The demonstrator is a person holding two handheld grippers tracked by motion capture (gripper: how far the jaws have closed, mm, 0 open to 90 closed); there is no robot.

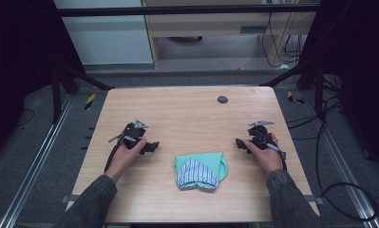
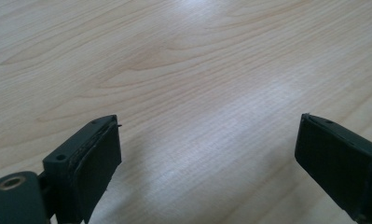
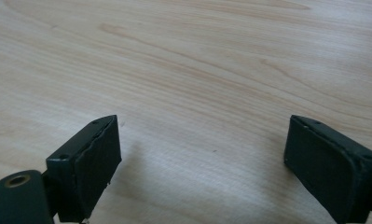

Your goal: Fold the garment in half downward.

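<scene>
A: In the left gripper view, the right-hand pad of the left gripper (image 2: 207,158) runs off the picture's edge, and its body is cut off at the bottom.

B: The right gripper (image 3: 200,158) is cropped the same way in its own view. And the folded cloth (image 1: 201,170)?

A: Its underside is hidden against the table (image 1: 187,114), and its fold hides the inside.

B: The small dark disc (image 1: 222,99) beyond the cloth?

A: Too small to tell what it is.

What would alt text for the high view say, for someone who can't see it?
A folded mint-green and striped cloth lies on a wooden table, between a person's hands. Each hand holds an open black tool, the left tool and right tool resting either side, apart from it.
</scene>
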